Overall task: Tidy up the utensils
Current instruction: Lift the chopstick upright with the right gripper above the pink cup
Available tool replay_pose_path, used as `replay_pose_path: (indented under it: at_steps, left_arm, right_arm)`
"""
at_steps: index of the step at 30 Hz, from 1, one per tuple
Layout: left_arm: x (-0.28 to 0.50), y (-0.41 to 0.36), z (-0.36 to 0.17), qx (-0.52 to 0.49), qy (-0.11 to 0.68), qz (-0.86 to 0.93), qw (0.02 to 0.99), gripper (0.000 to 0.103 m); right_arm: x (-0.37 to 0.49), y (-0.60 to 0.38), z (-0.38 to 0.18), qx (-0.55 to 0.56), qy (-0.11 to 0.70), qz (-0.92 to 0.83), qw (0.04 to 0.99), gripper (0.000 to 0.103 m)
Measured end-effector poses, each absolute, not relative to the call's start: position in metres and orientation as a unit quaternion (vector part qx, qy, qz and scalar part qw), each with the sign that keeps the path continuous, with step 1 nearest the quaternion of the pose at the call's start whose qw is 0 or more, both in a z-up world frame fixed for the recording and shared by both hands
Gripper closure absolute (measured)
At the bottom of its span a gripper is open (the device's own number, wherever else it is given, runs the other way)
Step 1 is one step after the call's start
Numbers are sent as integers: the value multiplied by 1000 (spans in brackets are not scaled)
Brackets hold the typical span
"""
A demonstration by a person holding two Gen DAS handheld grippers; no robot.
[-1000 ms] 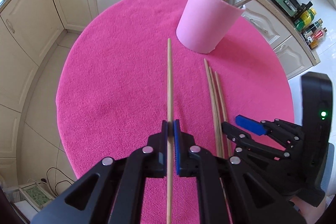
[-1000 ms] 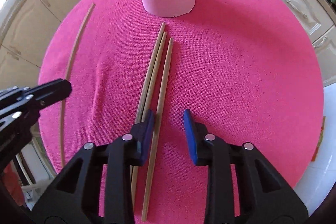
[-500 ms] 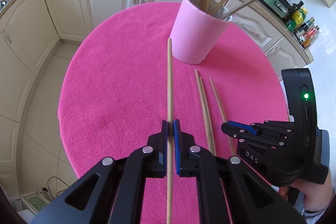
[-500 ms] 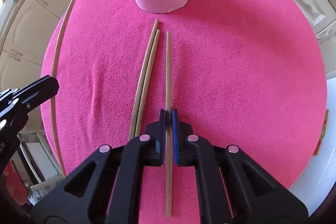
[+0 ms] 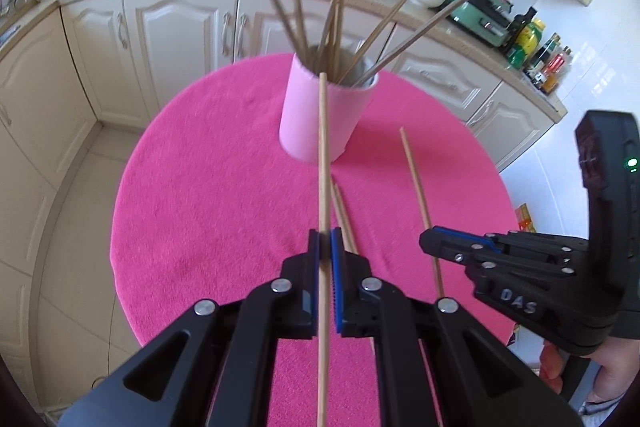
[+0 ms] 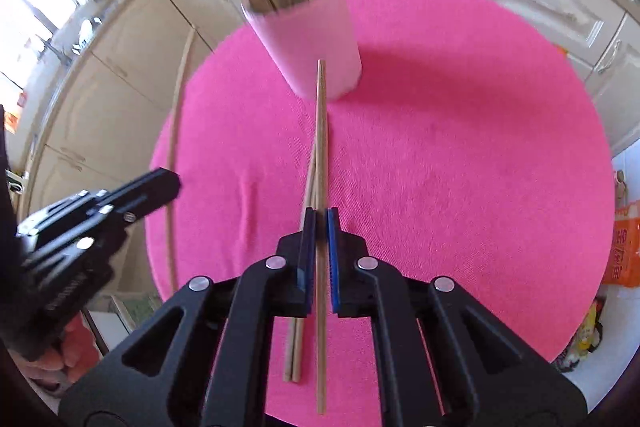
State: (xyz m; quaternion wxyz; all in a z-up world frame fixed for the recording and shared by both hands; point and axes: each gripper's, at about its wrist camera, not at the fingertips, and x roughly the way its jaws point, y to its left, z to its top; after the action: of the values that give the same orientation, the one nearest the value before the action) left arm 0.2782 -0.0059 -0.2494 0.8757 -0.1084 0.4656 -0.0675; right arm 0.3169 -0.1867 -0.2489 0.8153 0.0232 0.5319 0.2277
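- The left hand-held gripper is pinched tight on one chopstick, near the middle so it stays straight.
- The right hand-held gripper is pinched tight on another chopstick.
- Both sticks point to 12 o'clock, at the pink cup, likely to drop in.
- Two more chopsticks lie on the pink counter, waiting.

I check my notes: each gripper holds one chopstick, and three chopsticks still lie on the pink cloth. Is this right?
Not quite: only two chopsticks lie on the pink cloth, as the right wrist view shows. The left gripper and right gripper do each hold one.
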Motion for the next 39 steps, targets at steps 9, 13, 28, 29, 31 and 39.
replay_pose_path:
  at_steps: [9,13,28,29,31,39]
  left_arm:
    - [274,-13,-204,-94,401,-79,908,97]
    - [273,-16,-186,-83,375,-78,920,97]
    - [257,-24,-127,-62,141,-62,986,97]
    - [259,-25,-125,-62,129,-53,988,97]
    - [265,-27,-124,-68,109,-40,991,97]
    - [305,-17,-138,-126,65,-10,990,97]
  right_arm:
    - [296,-188,-182,69,427,254,865,97]
    - [292,-193,-162,80,389,263,879,97]
    - [295,-198,-117,108,199,297,928,97]
    - [296,-198,-117,107,188,299,929,97]
    - [300,-197,-119,107,170,302,932,97]
    - [337,-195,-142,112,122,312,936,97]
